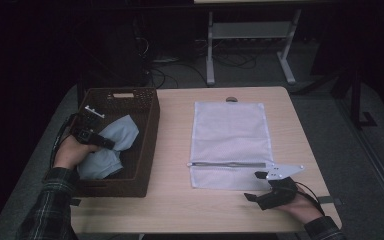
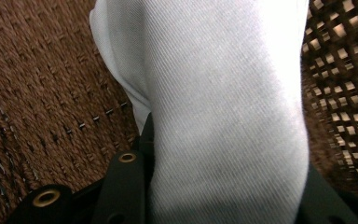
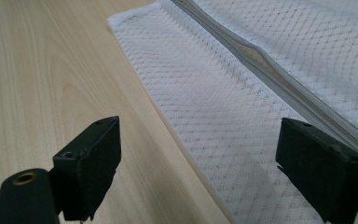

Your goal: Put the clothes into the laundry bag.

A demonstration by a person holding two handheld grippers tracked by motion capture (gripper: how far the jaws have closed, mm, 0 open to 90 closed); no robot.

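At the left of the frame, the pale blue cloth in the brown basket is pinched by the left tool. At lower right, the right tool is held spread beside the mesh bag on the counter. Lifting out appears underway; next, the bag's zipper likely must be opened.

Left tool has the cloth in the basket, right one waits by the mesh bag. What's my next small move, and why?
Probably lift the left tool straight up: its jaws are shut on the pale blue cloth, which lies inside the brown basket. The right tool is open at the mesh bag.
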